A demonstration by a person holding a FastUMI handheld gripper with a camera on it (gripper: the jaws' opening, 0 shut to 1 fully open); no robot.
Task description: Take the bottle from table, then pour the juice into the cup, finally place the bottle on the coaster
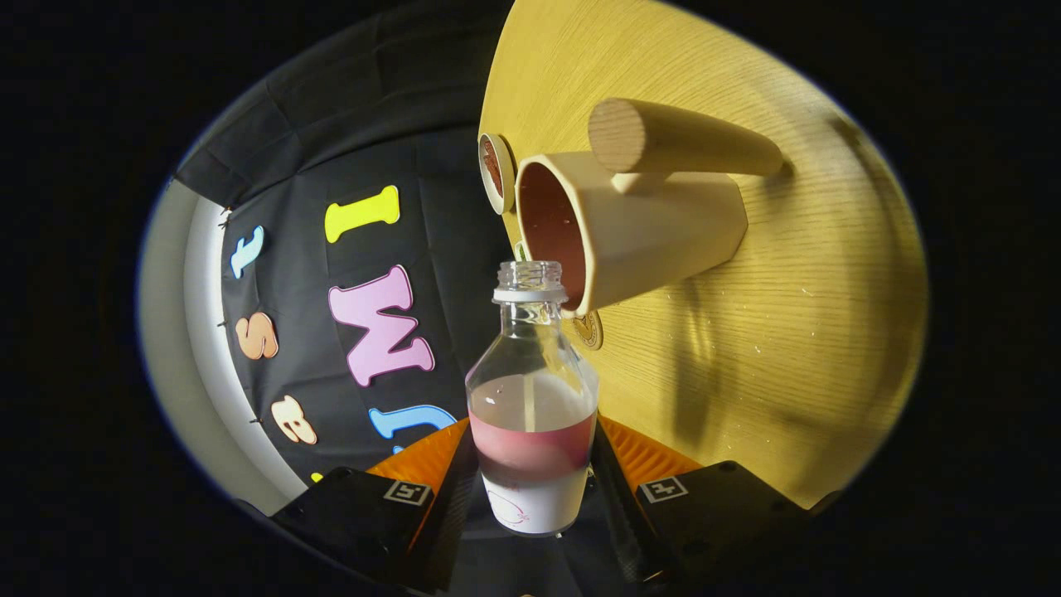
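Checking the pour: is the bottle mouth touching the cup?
Cannot tell: in the gripper view the bottle, held by the gripper, overlaps the cup rim.

The bottle's (531, 398) base sat low between the gripper's (530, 489) fingers, its bottom edge lost in shadow. Its neck covered part of the cup's (630, 236) rim and a small round disc (588, 330) on the table (787, 332) — perhaps the coaster, too hidden to tell. A small lidlike round (496, 172) (beyond the cup) was half tucked behind it.
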